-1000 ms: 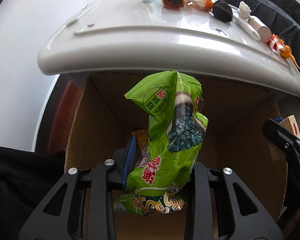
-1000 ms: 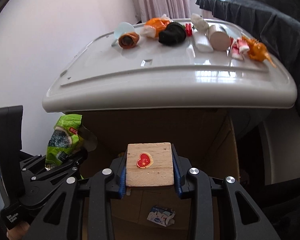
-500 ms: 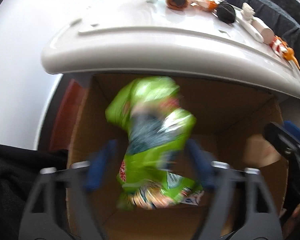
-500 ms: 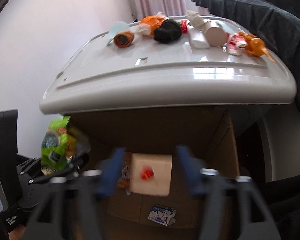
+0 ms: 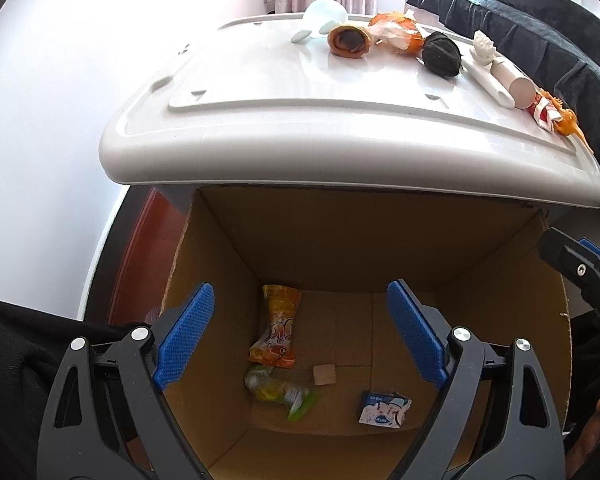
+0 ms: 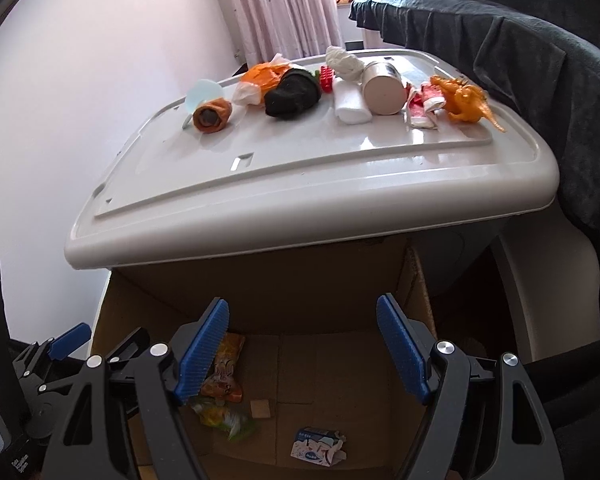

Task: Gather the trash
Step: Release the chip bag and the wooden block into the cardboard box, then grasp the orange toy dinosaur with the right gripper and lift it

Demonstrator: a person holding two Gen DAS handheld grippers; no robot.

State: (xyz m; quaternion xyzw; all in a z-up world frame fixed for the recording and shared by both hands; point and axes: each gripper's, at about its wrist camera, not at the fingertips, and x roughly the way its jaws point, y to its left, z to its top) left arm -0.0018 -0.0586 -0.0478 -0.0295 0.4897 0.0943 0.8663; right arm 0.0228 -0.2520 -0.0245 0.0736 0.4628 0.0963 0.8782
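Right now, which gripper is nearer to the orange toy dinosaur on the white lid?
Right. The right gripper is open over the cardboard box, the orange toy dinosaur ahead, slightly to its right. The left gripper sits further left; the dinosaur is far off to its right.

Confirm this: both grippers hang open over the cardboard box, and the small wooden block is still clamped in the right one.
Wrong on the block. The wooden block lies on the floor of the cardboard box, near the green wrapper, as the right wrist view shows. The right gripper holds nothing. The rest stands: both it and the left gripper hang open over the box.
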